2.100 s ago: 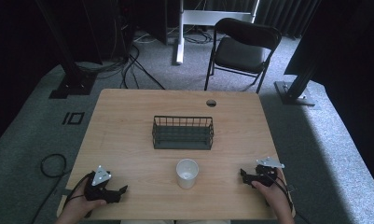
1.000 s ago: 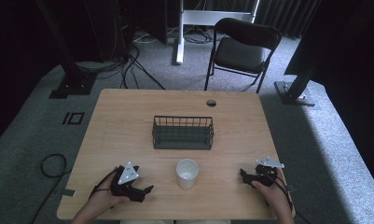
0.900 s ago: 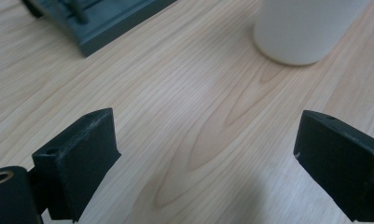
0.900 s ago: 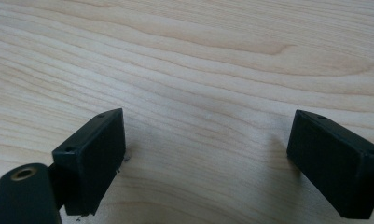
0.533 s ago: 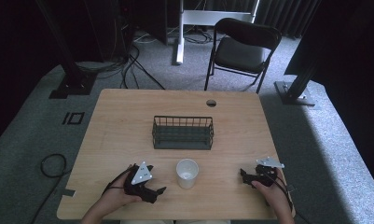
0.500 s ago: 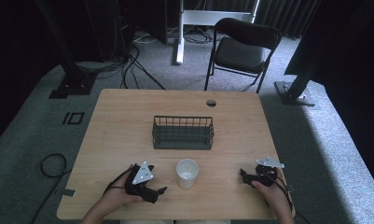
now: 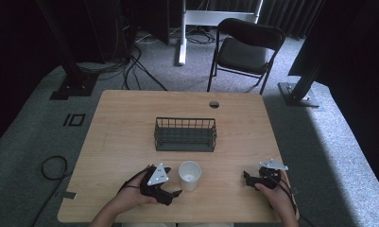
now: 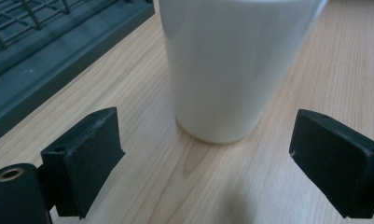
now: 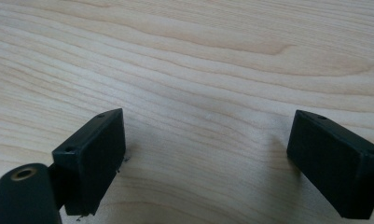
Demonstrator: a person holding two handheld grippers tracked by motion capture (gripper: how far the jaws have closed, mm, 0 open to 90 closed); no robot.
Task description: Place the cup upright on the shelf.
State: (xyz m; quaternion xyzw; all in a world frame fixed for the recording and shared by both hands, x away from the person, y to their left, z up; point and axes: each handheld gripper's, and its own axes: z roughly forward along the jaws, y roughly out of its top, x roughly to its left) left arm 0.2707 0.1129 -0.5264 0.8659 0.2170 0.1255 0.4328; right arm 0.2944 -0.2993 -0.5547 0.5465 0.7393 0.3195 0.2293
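White cup (image 7: 190, 175) upright on the bench (image 7: 130, 123), near front edge, in front of wire basket (image 7: 185, 134). Left tongs (image 7: 174, 195) just beside the cup, jaws wide apart, not touching. Right tongs (image 7: 247, 177) spread wide over bare wood, well apart from the cup.

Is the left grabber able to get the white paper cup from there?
Probably yes. The left gripper is open, with the white paper cup standing upright just ahead of its jaws and bare wooden table between.
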